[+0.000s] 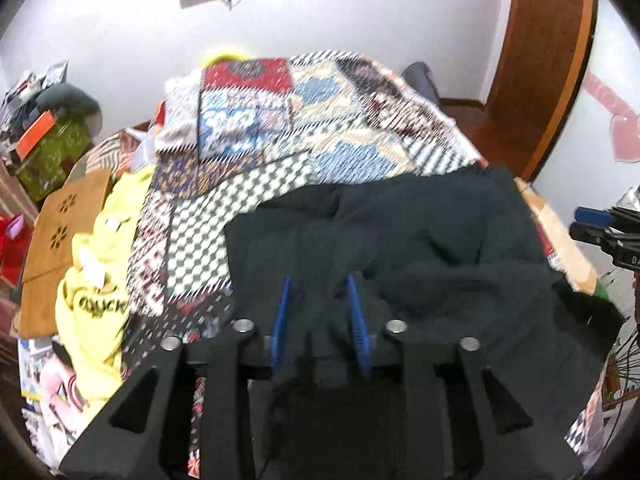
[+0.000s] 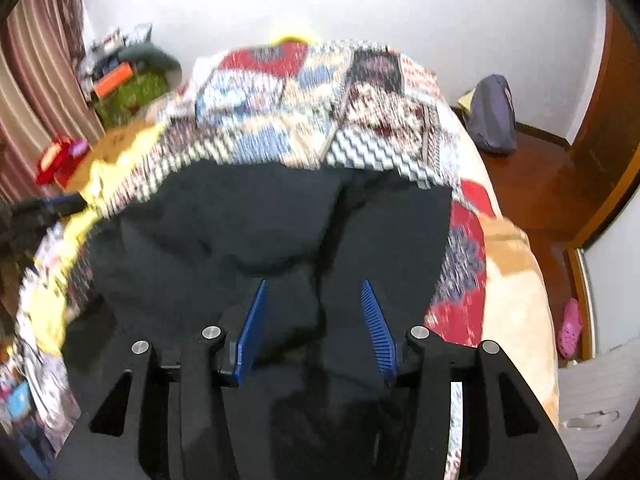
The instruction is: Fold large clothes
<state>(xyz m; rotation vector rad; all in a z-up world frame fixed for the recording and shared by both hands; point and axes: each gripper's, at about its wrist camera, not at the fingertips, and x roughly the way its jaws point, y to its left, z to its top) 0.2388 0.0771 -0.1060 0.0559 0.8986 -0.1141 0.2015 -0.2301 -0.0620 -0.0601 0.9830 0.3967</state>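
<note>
A large dark garment lies crumpled on a bed with a patchwork quilt. My left gripper has its blue pads partly closed with a bunch of the dark cloth between them, near the garment's front edge. In the right wrist view the same dark garment fills the middle. My right gripper is open, with its blue pads wide apart and dark cloth lying between them. The right gripper also shows at the right edge of the left wrist view.
A yellow garment and a brown wooden board lie left of the bed. Cluttered shelves stand at far left. A purple bag sits on the wooden floor at right, near a wooden door. Pink shoes lie by the bed.
</note>
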